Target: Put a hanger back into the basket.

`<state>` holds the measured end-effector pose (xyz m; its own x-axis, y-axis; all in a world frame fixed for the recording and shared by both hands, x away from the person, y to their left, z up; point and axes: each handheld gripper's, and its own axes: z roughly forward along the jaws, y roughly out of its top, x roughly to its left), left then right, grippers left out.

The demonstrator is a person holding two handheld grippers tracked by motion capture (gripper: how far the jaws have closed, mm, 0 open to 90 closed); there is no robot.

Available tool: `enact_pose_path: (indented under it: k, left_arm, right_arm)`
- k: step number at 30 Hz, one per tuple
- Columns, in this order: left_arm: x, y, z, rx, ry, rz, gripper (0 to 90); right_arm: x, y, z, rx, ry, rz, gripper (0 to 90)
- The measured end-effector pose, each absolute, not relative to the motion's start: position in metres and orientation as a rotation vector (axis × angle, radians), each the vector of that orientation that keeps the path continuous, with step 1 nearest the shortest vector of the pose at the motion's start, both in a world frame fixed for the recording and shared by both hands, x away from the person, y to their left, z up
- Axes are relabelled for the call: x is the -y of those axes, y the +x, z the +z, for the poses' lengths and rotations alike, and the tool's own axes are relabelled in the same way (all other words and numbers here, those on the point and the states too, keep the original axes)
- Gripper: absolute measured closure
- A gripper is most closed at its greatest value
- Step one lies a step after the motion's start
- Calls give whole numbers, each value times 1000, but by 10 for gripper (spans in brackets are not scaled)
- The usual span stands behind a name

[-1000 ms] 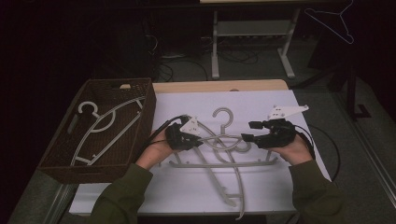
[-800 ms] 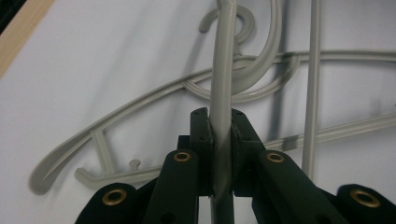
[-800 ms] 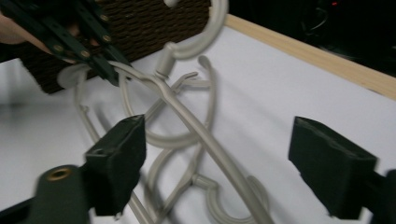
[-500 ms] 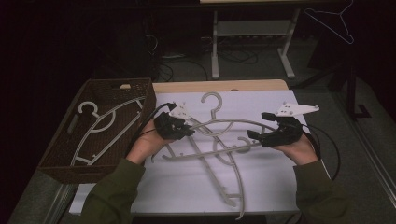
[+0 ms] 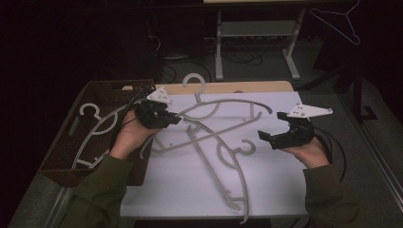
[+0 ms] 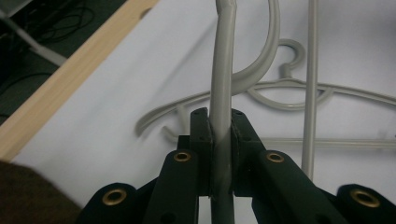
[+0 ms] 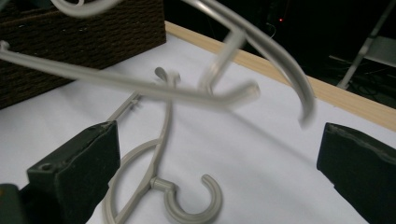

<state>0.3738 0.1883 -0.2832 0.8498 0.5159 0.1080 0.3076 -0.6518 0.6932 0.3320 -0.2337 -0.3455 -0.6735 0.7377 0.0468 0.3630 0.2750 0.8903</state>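
My left gripper (image 5: 172,118) is shut on the left arm of a grey plastic hanger (image 5: 223,100) and holds it tilted above the white table (image 5: 180,185), its hook toward the far edge. In the left gripper view the jaws (image 6: 219,122) pinch the hanger's bar (image 6: 223,70). A second grey hanger (image 5: 239,176) lies flat on the table beneath it, hook (image 7: 196,212) to the right. My right gripper (image 5: 273,137) hovers open and empty at the right, clear of the raised hanger's tip. In the right gripper view, that gripper (image 7: 219,140) frames the blurred raised hanger (image 7: 140,86).
A dark wicker basket (image 5: 119,85) stands at the table's left side with a grey hanger (image 5: 91,113) inside; its wall (image 7: 93,32) also appears in the right gripper view. A wooden strip (image 5: 247,87) runs along the table's far side. A metal stand (image 5: 256,28) is behind.
My left gripper has carried the hanger up and leftward, toward the basket. My right gripper has come away from the hanger's right end and now stands apart, open.
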Motion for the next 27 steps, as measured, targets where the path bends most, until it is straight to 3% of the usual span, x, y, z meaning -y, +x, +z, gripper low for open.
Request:
enact_pose_path:
  k: [6, 27]
  left_arm:
    - [-221, 377, -266, -655, 2206, 342, 825]
    - [-314, 378, -237, -854, 2137, 521, 824]
  right_arm:
    - [238, 333, -349, -2173, 1015, 1371, 0]
    - [237, 335, -351, -2177, 1015, 1374, 0]
